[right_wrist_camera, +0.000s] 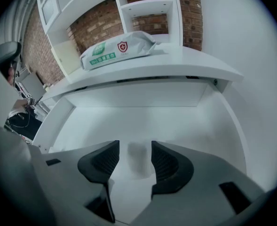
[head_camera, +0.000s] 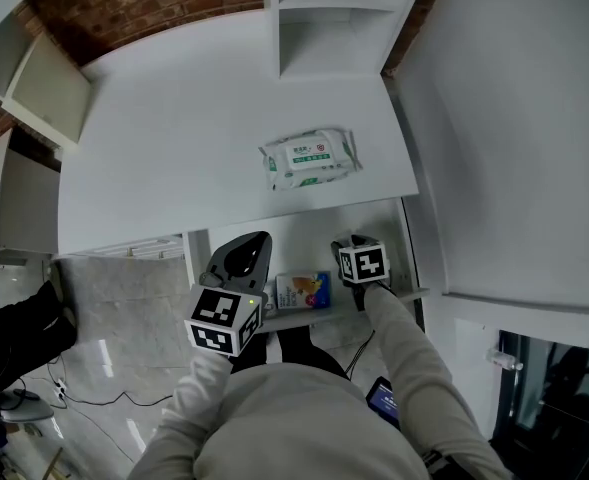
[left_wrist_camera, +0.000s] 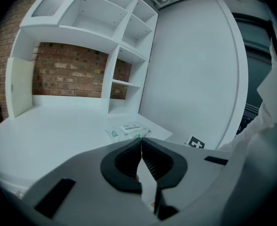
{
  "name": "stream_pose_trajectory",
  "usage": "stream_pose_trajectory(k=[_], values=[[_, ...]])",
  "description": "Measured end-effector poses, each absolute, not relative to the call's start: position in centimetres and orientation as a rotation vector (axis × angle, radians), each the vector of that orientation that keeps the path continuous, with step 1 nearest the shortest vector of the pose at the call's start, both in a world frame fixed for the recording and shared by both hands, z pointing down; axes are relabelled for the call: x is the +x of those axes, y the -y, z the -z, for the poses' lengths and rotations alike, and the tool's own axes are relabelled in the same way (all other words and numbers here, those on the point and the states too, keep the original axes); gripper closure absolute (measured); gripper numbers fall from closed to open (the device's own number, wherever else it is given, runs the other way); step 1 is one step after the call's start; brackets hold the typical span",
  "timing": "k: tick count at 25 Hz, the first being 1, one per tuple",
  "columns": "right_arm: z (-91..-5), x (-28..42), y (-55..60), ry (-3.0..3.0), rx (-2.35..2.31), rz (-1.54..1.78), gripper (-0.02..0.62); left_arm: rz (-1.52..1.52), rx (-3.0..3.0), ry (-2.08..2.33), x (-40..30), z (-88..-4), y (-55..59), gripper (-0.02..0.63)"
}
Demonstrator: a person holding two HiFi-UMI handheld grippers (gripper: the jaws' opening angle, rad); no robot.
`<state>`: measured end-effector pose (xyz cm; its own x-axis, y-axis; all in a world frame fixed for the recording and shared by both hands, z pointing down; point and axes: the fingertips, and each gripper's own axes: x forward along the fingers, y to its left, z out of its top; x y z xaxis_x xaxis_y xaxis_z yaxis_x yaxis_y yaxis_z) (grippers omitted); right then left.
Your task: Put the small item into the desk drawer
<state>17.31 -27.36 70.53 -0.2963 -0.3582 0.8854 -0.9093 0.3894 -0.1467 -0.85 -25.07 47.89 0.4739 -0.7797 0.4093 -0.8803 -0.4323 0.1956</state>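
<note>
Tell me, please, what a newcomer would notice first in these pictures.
A white and green soft pack of wipes lies alone on the white desk top, near its front edge. Under that edge the white desk drawer stands open, with a small blue and orange box inside. The right gripper hangs open over the drawer beside the box; the left gripper is shut.

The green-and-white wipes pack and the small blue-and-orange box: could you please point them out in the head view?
Green-and-white soft plastic wipes pack [head_camera: 309, 158], head view, middle of its labelled top.
Small blue-and-orange box [head_camera: 304, 290], head view, centre of its top face.
</note>
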Motion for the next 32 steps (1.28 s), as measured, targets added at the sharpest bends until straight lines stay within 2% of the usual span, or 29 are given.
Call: stream_pose_trajectory(k=[4, 11, 21, 32], values=[[-67.5, 17.2, 28.2, 1.922, 1.167, -0.844, 0.364, -0.341, 2.365, 1.368, -0.5, -47.6, 25.1, 0.586], [-59.6, 16.7, 29.5, 2.13, 1.316, -0.78, 0.411, -0.308, 2.411, 1.318, 0.5, -46.8, 25.0, 0.586], [-49.8, 16.7, 27.9, 2.316, 1.538, -0.681, 0.411, -0.286, 2.48, 1.276, 1.1, -45.6, 24.8, 0.586], [-43.0, 16.2, 24.6, 2.441, 1.669, -0.587, 0.413, -0.266, 2.532, 1.23, 1.2, -44.9, 24.3, 0.586]])
